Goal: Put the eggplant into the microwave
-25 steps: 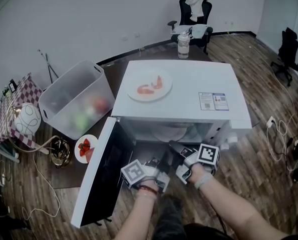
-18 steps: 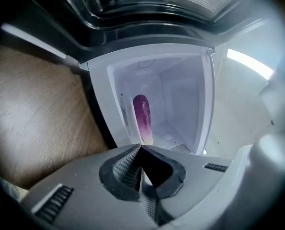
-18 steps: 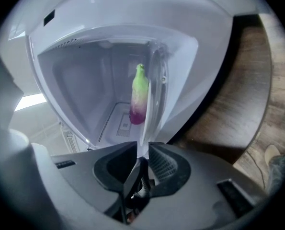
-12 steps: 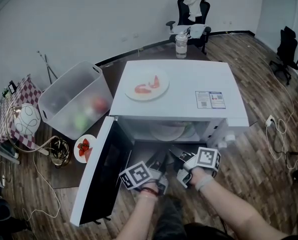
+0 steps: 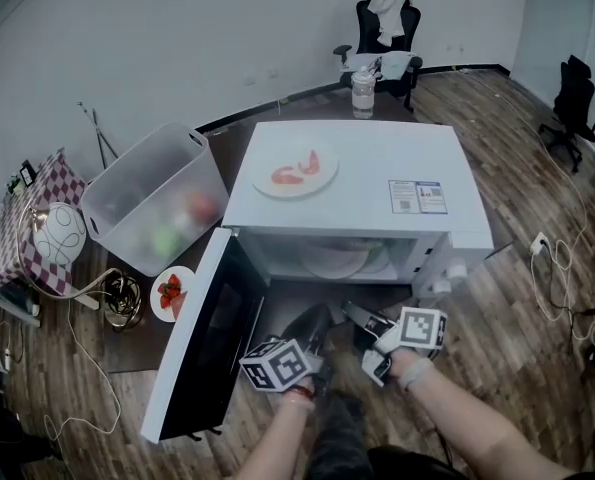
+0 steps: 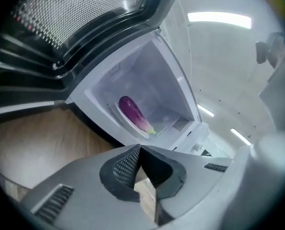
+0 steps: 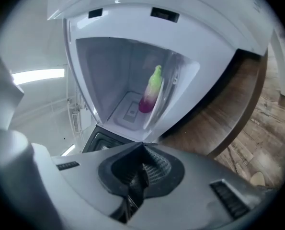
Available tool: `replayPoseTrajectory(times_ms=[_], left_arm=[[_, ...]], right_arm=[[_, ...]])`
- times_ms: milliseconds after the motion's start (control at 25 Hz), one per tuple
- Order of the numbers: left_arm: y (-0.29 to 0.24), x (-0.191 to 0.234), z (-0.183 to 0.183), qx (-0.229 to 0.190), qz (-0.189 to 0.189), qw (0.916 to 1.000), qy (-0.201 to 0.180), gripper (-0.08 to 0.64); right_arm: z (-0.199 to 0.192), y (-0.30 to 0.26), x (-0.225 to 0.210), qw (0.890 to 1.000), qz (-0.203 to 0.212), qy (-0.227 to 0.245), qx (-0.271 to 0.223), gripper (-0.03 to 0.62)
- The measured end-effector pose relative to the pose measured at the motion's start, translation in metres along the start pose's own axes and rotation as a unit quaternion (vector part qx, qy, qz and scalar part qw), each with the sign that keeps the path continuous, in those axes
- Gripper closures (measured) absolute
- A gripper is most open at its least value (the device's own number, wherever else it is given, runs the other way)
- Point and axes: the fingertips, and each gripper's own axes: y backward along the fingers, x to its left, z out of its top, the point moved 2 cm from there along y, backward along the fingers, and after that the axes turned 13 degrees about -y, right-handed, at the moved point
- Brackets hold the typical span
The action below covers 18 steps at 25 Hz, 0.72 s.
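Inside the microwave (image 5: 362, 183), the eggplant (image 6: 132, 114) looks light, firm and slick-skinned, best pinched mid-body; the left gripper (image 6: 140, 150) and right gripper (image 7: 142, 146) are both closed, empty.

The left gripper (image 6: 140, 147) points at the open microwave (image 6: 173, 87), its dark ribbed jaws closed tip to tip with nothing between them; a purple eggplant (image 6: 132, 113), pale green at one end, lies on a white plate (image 6: 123, 120) inside the white cavity; the door (image 6: 75, 18), with its mesh window, stands swung wide at upper left; a wooden surface (image 6: 32, 138) runs below; strip lights (image 6: 219, 18) glow at right.
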Motion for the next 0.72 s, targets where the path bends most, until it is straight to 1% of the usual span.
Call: replayPoseTrajectory(times_ms=[80, 120, 160, 240, 280, 360, 520, 640, 720], left_arm=[[0.006, -0.007, 0.002, 0.0, 0.002, 0.9987, -0.05, 0.558], [0.009, -0.01, 0.001, 0.004, 0.006, 0.997, -0.077, 0.558], [0.011, -0.014, 0.001, 0.008, 0.01, 0.9946, -0.103, 0.558], [0.016, -0.021, 0.001, 0.015, 0.016, 0.9886, -0.149, 0.558], [0.018, -0.025, 0.002, 0.017, 0.019, 0.9853, -0.169, 0.558], [0.022, -0.033, 0.002, 0.021, 0.022, 0.9789, -0.202, 0.558], [0.032, -0.047, 0.0, 0.019, 0.026, 0.9706, -0.239, 0.558], [0.041, -0.057, 0.001, 0.009, 0.029, 0.9665, -0.255, 0.56], [0.048, -0.064, 0.004, -0.001, 0.032, 0.9647, -0.261, 0.56]], right_arm=[[-0.006, 0.003, 0.005, 1.0, 0.012, -0.003, 0.004, 0.591], [-0.009, 0.007, 0.004, 1.0, 0.009, 0.004, 0.007, 0.591], [-0.011, 0.012, 0.001, 1.0, -0.005, 0.022, 0.01, 0.591], [-0.015, 0.022, -0.002, 0.997, -0.033, 0.074, 0.021, 0.591], [-0.018, 0.025, 0.001, 0.994, -0.034, 0.095, 0.027, 0.591], [-0.024, 0.029, 0.011, 0.99, -0.024, 0.131, 0.037, 0.591], [-0.034, 0.038, 0.03, 0.98, -0.011, 0.195, 0.047, 0.592], [-0.041, 0.048, 0.047, 0.972, -0.001, 0.228, 0.047, 0.591], [-0.046, 0.054, 0.056, 0.966, -0.003, 0.253, 0.046, 0.591]])
